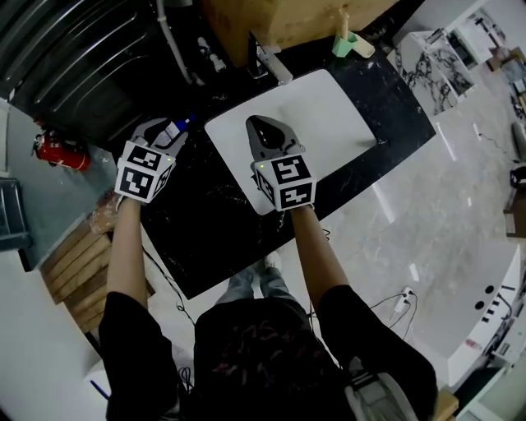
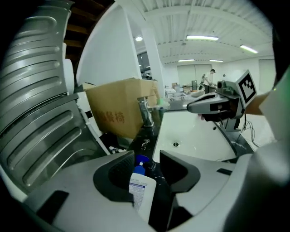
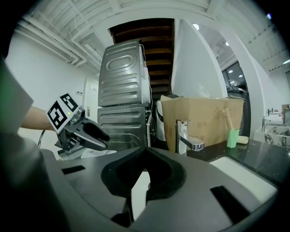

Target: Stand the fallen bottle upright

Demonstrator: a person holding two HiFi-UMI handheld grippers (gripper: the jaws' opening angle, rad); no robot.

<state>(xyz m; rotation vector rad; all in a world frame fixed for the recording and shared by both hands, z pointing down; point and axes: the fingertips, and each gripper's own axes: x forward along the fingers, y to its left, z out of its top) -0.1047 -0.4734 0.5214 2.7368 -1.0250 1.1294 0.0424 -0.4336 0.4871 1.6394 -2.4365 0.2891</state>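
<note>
A white bottle with a blue cap [image 2: 142, 192] lies on the black countertop [image 1: 205, 222] just left of the white basin [image 1: 329, 107], cap pointing away from me. In the head view the bottle [image 1: 176, 128] shows only partly past my left gripper [image 1: 167, 130]. My left gripper [image 2: 147, 159] stands open with the bottle between its jaws. The left jaw is close against the label and a dark gap shows on the right side. My right gripper [image 1: 253, 123] hovers over the basin's left part, shut and empty; in its own view my right gripper [image 3: 146, 150] shows only a thin slit.
A tap [image 1: 271, 62] stands at the basin's back edge, with a cardboard box [image 1: 279, 20] and a green cup [image 1: 345, 43] behind it. A grey washing machine [image 1: 74, 57] fills the back left. A red extinguisher [image 1: 62, 150] sits left of the counter.
</note>
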